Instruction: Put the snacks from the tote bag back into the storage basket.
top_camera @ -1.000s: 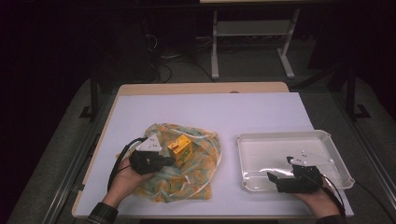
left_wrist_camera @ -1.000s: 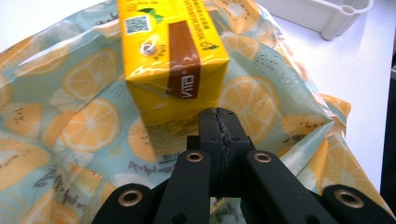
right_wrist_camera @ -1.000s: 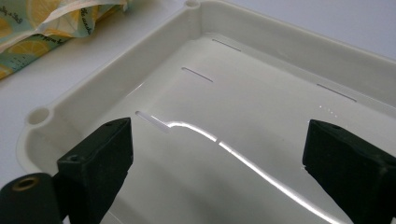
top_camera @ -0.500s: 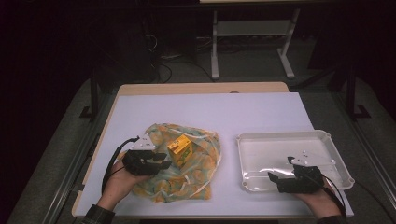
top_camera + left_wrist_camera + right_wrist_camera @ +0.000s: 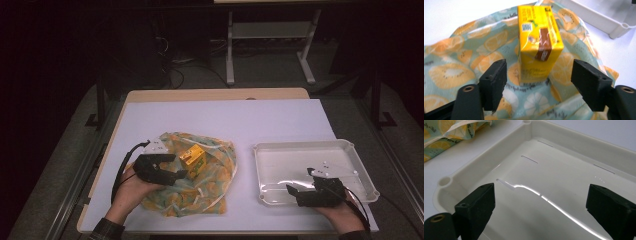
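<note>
On the counter [image 5: 280, 117], lower left of the high view, a cloth [image 5: 210, 192] printed with orange and lemon slices lies spread and rumpled. A yellow carton [image 5: 192, 158] sits on it, near its upper middle. The left gripper [image 5: 175, 175] hovers over the cloth's left part, just left of the carton, with its jaws wide apart and holding nothing. Seen from the left gripper view, the carton [image 5: 539, 40] stands ahead of and between the two jaws, without touching either, and the cloth [image 5: 461, 62] spreads beneath it. At lower right of the high view lies a white tray [image 5: 320, 150], clear of the cloth. The right gripper [image 5: 295, 192] hangs over the tray's near edge, jaws wide and empty. From the right gripper view, the tray [image 5: 574, 147] lies under the jaws, and a corner of the cloth [image 5: 446, 132] shows at upper left.
</note>
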